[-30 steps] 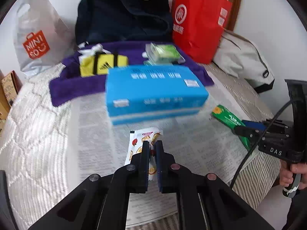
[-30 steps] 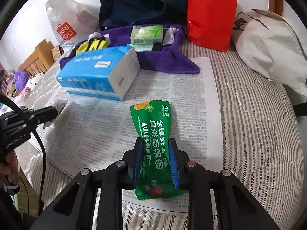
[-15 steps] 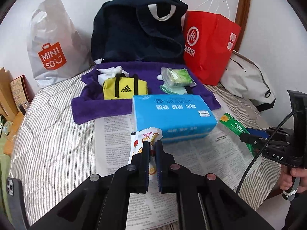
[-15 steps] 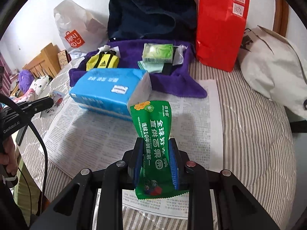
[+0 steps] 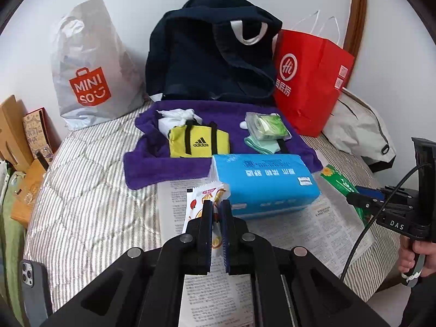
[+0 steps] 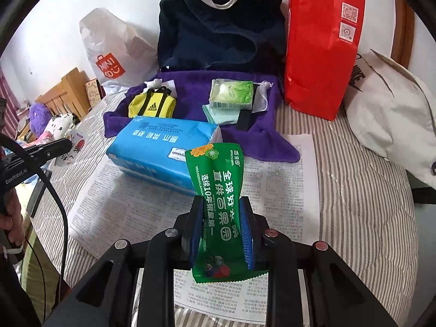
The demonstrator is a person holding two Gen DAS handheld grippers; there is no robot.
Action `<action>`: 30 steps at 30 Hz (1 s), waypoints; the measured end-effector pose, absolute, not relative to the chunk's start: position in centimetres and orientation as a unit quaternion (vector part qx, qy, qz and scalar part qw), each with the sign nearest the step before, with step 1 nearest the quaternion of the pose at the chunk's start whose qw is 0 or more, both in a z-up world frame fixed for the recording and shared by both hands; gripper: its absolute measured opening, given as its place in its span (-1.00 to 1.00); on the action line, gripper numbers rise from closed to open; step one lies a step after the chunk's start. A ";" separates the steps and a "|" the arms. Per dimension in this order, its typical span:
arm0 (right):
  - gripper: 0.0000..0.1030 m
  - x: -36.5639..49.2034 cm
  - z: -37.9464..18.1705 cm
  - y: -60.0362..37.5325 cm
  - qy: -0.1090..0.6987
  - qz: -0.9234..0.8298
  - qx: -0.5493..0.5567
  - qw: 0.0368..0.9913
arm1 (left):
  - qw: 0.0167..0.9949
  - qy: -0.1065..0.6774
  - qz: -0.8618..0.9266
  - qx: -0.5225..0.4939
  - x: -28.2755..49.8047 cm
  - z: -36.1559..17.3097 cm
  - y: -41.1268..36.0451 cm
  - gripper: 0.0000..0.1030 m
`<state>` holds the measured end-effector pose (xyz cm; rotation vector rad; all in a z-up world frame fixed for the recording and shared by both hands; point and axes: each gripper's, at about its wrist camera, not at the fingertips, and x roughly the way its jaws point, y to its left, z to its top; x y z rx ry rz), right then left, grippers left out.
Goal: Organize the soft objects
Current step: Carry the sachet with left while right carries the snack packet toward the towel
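Observation:
My left gripper is shut on a white snack packet printed with fruit, held above the newspaper. My right gripper is shut on a green snack packet, which stands upright between its pads. A blue tissue pack lies on the newspaper just beyond both. Behind it, a purple towel carries a yellow mini duffel and a green tissue packet. The right gripper with the green packet shows at the right of the left wrist view.
A navy backpack, a red paper bag and a white Miniso bag stand against the wall. A beige bag lies at the right. A phone rests near the striped bed's left edge.
Both grippers have risen and drawn back from the bed, each still gripping its packet. The blue tissue pack and towel now look smaller and farther away.

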<state>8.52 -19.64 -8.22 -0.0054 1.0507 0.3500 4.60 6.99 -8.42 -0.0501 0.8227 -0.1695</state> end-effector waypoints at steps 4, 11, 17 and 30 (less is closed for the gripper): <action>-0.50 8.9 -8.2 -19.4 0.501 0.165 -0.008 0.849 | 0.911 0.403 -0.085 -0.026 5.1 -8.3 7.4 -0.87; -0.50 9.4 -7.9 -19.4 0.499 0.164 -0.006 0.851 | 0.913 0.399 -0.080 -0.029 5.8 -7.9 7.9 -0.87; -0.50 10.2 -7.2 -19.6 0.492 0.163 -0.003 0.855 | 0.914 0.395 -0.082 -0.032 6.7 -7.3 8.5 -0.87; -0.50 13.2 -5.9 -19.1 0.479 0.166 0.003 0.862 | 0.917 0.387 -0.095 -0.027 10.6 -6.1 8.4 -0.87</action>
